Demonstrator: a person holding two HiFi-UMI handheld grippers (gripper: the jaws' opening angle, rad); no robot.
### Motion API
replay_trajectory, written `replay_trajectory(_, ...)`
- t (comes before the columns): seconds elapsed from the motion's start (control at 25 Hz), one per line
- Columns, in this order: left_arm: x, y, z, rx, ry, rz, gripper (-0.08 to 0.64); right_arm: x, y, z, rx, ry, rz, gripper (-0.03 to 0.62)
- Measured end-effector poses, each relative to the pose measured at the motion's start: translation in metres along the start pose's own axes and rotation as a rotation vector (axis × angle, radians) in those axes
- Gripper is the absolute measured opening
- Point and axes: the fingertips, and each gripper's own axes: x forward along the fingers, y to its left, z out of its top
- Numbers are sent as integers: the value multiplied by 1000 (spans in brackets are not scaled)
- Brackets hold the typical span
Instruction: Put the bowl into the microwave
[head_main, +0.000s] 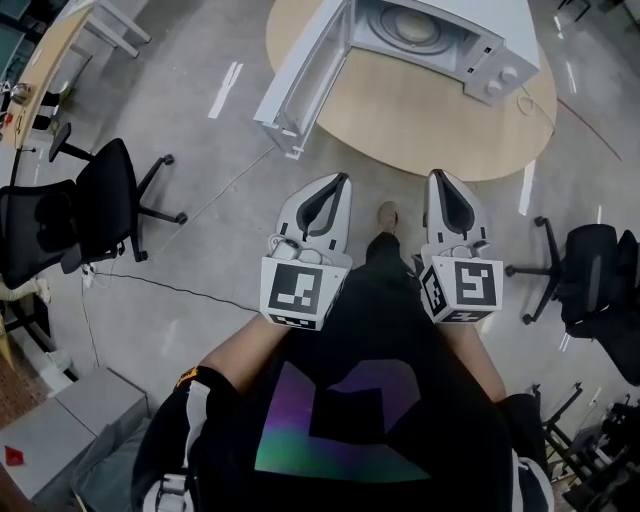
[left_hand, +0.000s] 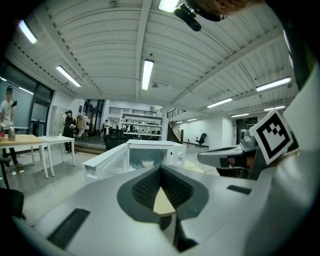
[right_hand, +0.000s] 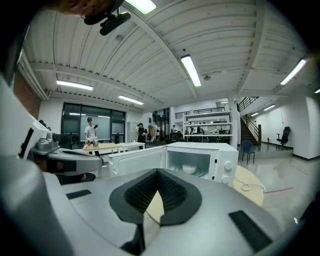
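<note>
A white microwave (head_main: 470, 40) stands on a round wooden table (head_main: 420, 135) with its door (head_main: 300, 75) swung open to the left. The white bowl (head_main: 413, 25) sits inside it on the turntable; the bowl (right_hand: 189, 169) also shows in the right gripper view and, less plainly, the bowl (left_hand: 145, 163) in the left gripper view. My left gripper (head_main: 343, 180) and right gripper (head_main: 437, 176) are held side by side over the floor, short of the table's near edge. Both point at the microwave, shut and empty, with their fingertips meeting.
Black office chairs stand on the left (head_main: 105, 200) and right (head_main: 590, 270). A grey box (head_main: 60, 430) sits at the lower left, with a thin cable (head_main: 180, 290) lying across the floor. People stand by desks (right_hand: 107, 146) far behind the microwave.
</note>
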Motion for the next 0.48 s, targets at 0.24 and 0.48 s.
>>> replay_trajectory(0.24,-32,-4,-6,-36,6,-40,48,-28,20,-4,3,18,-44,18)
replay_trajectory(0.48,-47,-24,-9,-28,3,-94,48,-61,18,-12,27,22,-94,18)
